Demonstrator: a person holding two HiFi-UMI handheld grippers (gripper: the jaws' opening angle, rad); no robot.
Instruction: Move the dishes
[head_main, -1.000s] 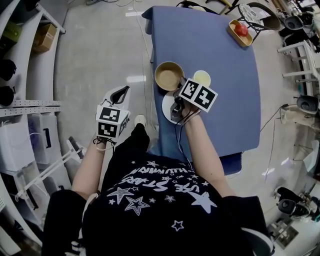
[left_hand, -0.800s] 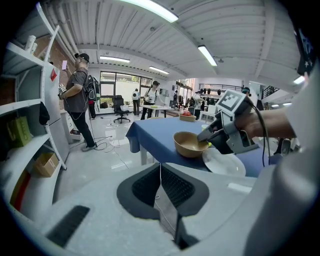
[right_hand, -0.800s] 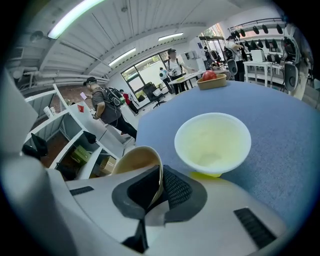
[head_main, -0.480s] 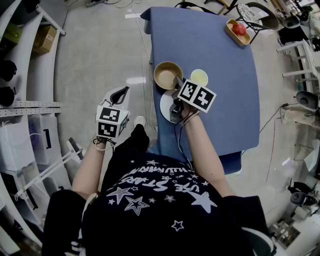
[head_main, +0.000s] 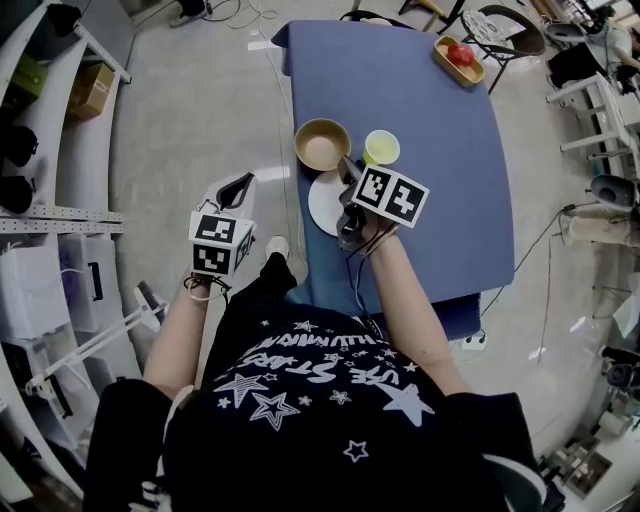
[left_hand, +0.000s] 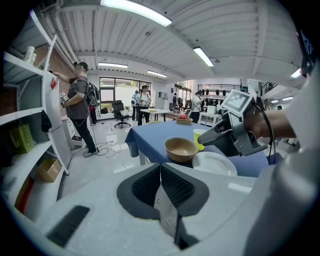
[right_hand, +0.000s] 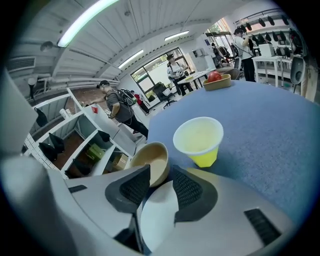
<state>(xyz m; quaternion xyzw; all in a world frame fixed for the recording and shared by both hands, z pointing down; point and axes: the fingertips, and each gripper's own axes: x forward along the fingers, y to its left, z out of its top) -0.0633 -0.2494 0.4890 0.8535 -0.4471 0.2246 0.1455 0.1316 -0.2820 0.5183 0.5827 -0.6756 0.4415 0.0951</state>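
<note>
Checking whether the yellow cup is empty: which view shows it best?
The right gripper view: the yellow cup sits close, its inside open to sight. The head view shows it small from above; the left gripper view, only a small part.

Lit bright and even by ceiling strip lights (left_hand: 135, 11) | pale glare patch on floor (head_main: 272, 158) | shadows soft and faint | strong fisheye bending, black vignette round both gripper views | right gripper (right_hand: 161, 172) body near lens slightly soft | far room fairly sharp
</note>
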